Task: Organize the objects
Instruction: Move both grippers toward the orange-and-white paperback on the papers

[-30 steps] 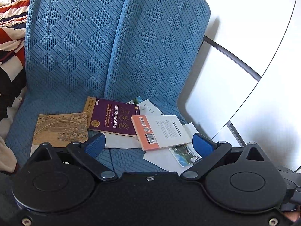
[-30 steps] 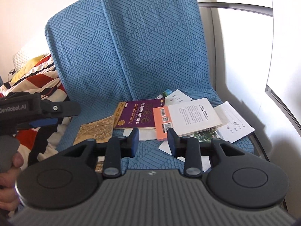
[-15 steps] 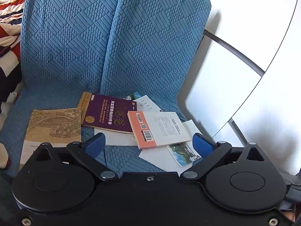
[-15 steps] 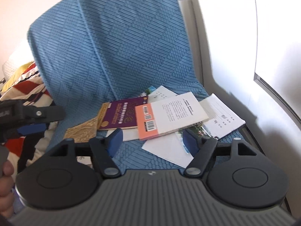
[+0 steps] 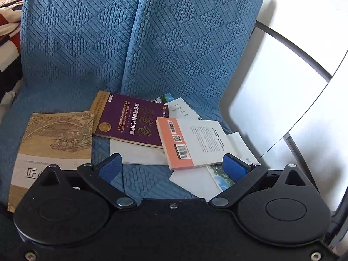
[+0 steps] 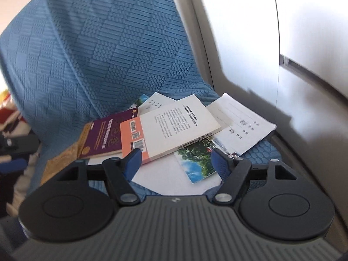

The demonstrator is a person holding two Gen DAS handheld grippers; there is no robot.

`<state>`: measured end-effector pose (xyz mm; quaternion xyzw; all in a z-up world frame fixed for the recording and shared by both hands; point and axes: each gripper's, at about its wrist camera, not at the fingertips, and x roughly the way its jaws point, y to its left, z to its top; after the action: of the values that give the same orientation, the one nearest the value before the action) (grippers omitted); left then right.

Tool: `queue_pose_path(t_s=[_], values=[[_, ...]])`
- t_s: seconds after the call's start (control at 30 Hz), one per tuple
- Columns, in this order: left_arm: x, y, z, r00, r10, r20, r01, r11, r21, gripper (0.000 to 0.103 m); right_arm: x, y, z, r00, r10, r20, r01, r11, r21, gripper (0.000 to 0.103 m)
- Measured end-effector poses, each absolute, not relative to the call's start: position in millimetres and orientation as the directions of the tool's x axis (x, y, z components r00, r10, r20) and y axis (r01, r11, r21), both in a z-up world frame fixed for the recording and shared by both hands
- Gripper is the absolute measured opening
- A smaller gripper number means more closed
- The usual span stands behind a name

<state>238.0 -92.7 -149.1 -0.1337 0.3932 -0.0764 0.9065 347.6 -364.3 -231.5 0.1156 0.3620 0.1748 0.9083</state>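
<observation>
Lying in a loose heap on the blue seat are books and papers, and none has been picked up yet. The white book, with its orange strip, sits on top, partly over the purple book. A tan book lies flat beside the purple one, at the left. Loose sheets and a photo card stick out from under the heap.

The right hand-held gripper is held low, just in front of the white book and the card. Its jaws have just been opening, and nothing is between them. The left hand-held gripper is held wide open too, and nothing is gripped by it.

The reaching step seems to be in hand: a first thing to grab is being lined up. Next, the open jaws would likely have to be slid around the edge of the white book and shut on it. Care may be needed, since the thin sheets under it could be dragged along.
</observation>
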Motion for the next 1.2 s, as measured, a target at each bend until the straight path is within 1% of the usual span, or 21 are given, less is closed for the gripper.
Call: queue_pose_path(t_s=[0.07, 0.27, 0.53, 0.63, 0.73, 0.9, 1.03, 1.1, 1.2], values=[[246, -94, -155, 0.671, -0.228, -0.705, 0.020, 0.957, -0.291, 0.099, 355, -364, -236, 0.681, 0.409, -0.608, -0.234, 0.908, 0.349, 0.072], [271, -99, -173, 0.664, -0.214, -0.717, 0.006, 0.959, -0.282, 0.096, 379, -353, -254, 0.673, 0.391, -0.628, -0.204, 0.914, 0.350, 0.072], [298, -104, -197, 0.644, -0.202, -0.738, -0.015, 0.961, -0.276, 0.093, 412, -341, -269, 0.713, 0.350, -0.608, -0.127, 0.916, 0.379, 0.072], [309, -109, -206, 0.642, -0.196, -0.741, -0.018, 0.963, -0.270, 0.090, 423, -337, -275, 0.710, 0.300, -0.637, -0.087, 0.935, 0.343, 0.072], [319, -113, -215, 0.640, -0.194, -0.744, -0.018, 0.963, -0.267, 0.089, 431, -337, -279, 0.706, 0.311, -0.636, -0.094, 0.931, 0.351, 0.072], [335, -118, -233, 0.622, -0.210, -0.754, -0.025, 0.958, -0.287, 0.079, 444, -340, -287, 0.710, 0.336, -0.619, -0.090, 0.915, 0.394, 0.072], [348, -125, -251, 0.599, -0.213, -0.772, -0.020, 0.960, -0.280, 0.070, 461, -348, -298, 0.693, 0.349, -0.631, -0.045, 0.894, 0.445, 0.072], [354, -127, -261, 0.578, -0.225, -0.784, -0.023, 0.956, -0.291, 0.063, 466, -350, -303, 0.683, 0.364, -0.633, -0.034, 0.882, 0.470, 0.072], [360, -128, -274, 0.560, -0.232, -0.795, -0.037, 0.952, -0.304, 0.058, 473, -349, -309, 0.670, 0.358, -0.651, -0.020, 0.885, 0.466, 0.072]])
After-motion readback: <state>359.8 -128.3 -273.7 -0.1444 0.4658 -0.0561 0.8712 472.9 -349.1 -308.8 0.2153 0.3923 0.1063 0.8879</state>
